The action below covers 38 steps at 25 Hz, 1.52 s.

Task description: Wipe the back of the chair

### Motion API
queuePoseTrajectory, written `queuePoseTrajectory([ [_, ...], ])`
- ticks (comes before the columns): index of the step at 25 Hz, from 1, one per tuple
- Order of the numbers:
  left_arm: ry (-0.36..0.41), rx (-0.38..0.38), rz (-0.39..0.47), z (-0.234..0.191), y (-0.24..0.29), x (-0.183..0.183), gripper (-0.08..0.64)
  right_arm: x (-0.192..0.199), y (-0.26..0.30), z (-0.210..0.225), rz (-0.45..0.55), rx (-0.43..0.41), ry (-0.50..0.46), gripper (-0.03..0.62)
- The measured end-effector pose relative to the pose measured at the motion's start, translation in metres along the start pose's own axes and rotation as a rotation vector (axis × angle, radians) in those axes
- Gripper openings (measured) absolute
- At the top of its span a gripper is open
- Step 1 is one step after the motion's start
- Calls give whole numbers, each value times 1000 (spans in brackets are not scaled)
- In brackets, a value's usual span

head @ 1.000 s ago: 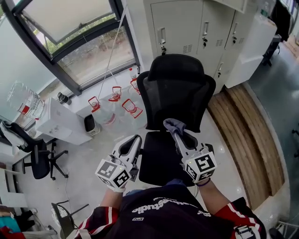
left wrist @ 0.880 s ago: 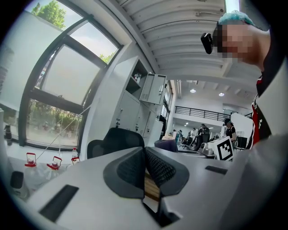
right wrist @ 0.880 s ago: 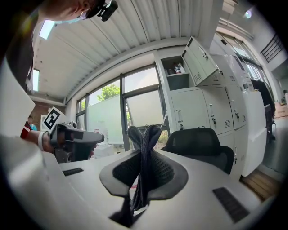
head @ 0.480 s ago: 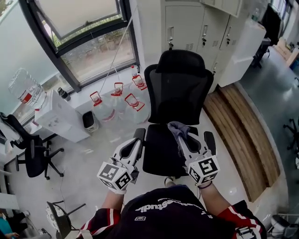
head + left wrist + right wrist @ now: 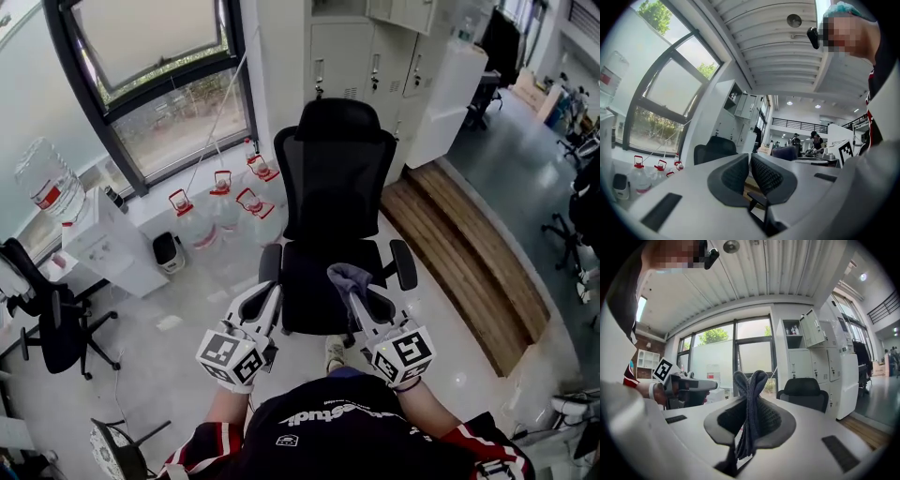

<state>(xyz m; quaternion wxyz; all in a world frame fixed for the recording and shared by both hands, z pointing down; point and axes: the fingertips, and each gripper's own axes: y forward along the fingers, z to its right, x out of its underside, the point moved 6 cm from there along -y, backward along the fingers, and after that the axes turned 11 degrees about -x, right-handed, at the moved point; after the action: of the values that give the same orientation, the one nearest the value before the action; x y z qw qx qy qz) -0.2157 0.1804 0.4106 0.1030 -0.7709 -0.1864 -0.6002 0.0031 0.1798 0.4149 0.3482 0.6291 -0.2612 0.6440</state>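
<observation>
Clamping a folded grey-blue cloth [image 5: 749, 392], the right tongs [image 5: 749, 416] press both pads on the fabric, which stands up above the tips in a loop. In the head view the cloth shows as a bunch at the tip of those tongs, in line with the chair's seat [image 5: 314, 305]. The left tongs [image 5: 750, 172] have their pads together, with only a sliver between them and nothing held. Both tongs are held low in front of the person, side by side, pointing towards the black office chair [image 5: 336, 216]. The chair stands on the pale floor [image 5: 187, 309] with its seat turned to the person. Its mesh backrest [image 5: 336, 183] and headrest [image 5: 337, 117] lie beyond the seat, and no view shows the cloth touching them. Water jugs [image 5: 211, 220], a window [image 5: 159, 94] and white lockers [image 5: 361, 56] stand behind the chair.

Judging from this, the wiping has not begun. Having the cloth in hand is the only part done. What is left is to bring the cloth up to the backrest and sweep it across the surface. The rear face is out of sight from here and would need a reach around or a turn of the chair.
</observation>
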Motion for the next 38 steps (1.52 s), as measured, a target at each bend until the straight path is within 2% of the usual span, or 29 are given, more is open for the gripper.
queuePoseTrajectory([
  [6,23,47,9,38,-17,-6,37,-14,-40,-11,20,38,-10,64],
  [13,32,44,14,75,-13,-17,37,-35,-71,6,46,44,-16,64],
  [20,27,53,12,116,-9,-6,37,-22,-107,16,29,36,-5,63],
  [38,38,47,12,140,1,-7,37,-32,-123,28,56,9,-12,63],
])
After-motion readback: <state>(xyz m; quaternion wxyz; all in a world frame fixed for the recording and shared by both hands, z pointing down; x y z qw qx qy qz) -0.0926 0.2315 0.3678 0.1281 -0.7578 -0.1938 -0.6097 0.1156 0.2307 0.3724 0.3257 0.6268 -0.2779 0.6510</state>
